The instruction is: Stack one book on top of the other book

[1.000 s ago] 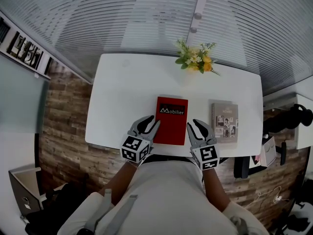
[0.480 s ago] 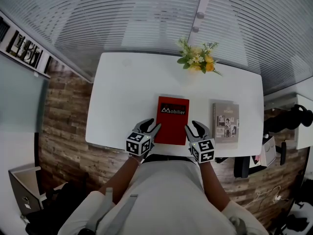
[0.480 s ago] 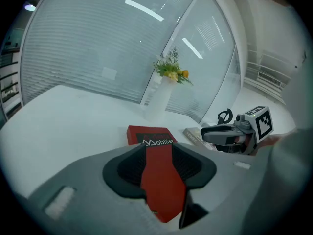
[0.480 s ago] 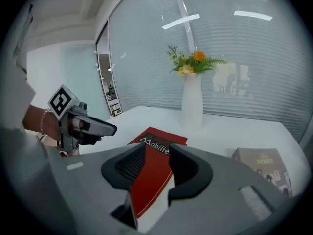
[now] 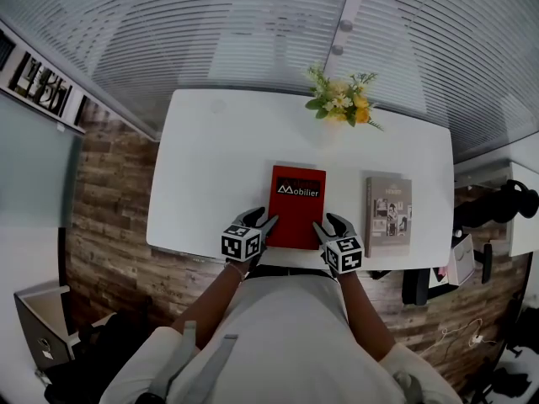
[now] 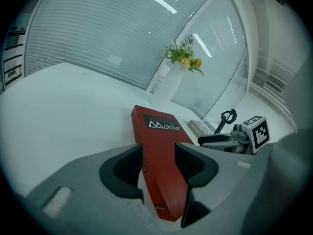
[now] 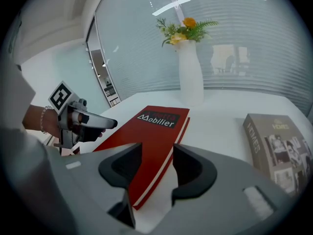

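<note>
On the white rectangular table, a red hardcover book lies flat near the front edge. A grey illustrated book lies flat to its right, apart from it. No stacking has taken place.

Change over the last second: both tools have come down from above the front edge to the near end of the red hardcover book, and their jaws have just been opening.

- State of the left tool: released. Its jaws stand wide apart with the near left corner of the book, spine side, between them. The pads do not press on it.
- State of the right tool: released. Its jaws stand wide apart with the near right corner, page-edge side, between them. No clamping is evident.

Assessment: the approach appears complete and the grasp has not begun. The layout suggests a two-handed lift of the red hardcover book. The next move calls for closing both tools on the corners together, raising the book level, and carrying it right over the grey illustrated book.
</note>
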`<state>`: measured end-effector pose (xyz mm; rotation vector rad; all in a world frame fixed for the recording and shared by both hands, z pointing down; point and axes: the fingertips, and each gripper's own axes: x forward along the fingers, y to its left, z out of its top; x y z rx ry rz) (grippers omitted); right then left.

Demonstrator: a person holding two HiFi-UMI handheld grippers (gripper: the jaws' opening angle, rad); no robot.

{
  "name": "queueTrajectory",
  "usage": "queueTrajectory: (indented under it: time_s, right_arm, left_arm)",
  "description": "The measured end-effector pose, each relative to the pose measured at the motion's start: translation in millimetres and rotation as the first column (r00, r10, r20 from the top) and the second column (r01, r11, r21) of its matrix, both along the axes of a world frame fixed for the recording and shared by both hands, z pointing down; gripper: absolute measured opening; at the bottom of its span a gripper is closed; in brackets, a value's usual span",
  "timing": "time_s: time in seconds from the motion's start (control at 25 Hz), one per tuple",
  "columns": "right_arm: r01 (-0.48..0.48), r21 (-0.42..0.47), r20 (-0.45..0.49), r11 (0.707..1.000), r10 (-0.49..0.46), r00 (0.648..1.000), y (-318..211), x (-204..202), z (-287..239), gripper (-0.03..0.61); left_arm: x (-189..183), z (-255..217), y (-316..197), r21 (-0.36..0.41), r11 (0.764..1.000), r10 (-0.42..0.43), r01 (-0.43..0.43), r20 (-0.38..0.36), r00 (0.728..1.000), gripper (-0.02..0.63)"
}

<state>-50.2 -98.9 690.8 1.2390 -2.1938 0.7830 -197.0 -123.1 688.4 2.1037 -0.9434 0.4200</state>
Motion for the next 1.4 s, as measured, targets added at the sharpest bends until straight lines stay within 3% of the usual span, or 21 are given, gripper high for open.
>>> queueTrajectory:
  time_s: [0.68, 1.4]
  right_arm:
    - [-0.032, -0.108, 0.134, 0.994, 0.046, 0.990, 11, -11, 24, 0.212]
    - [-0.039, -0.099, 0.125, 0.994, 0.051, 0.991, 11, -14, 8, 0.183]
  left_arm:
    - [13, 25, 13, -0.059, 0.997, 0.040, -0.040, 0.006, 0.999, 0.241]
    - [8, 12, 11, -0.042, 0.999, 0.018, -0.017, 0.035, 0.999, 0.198]
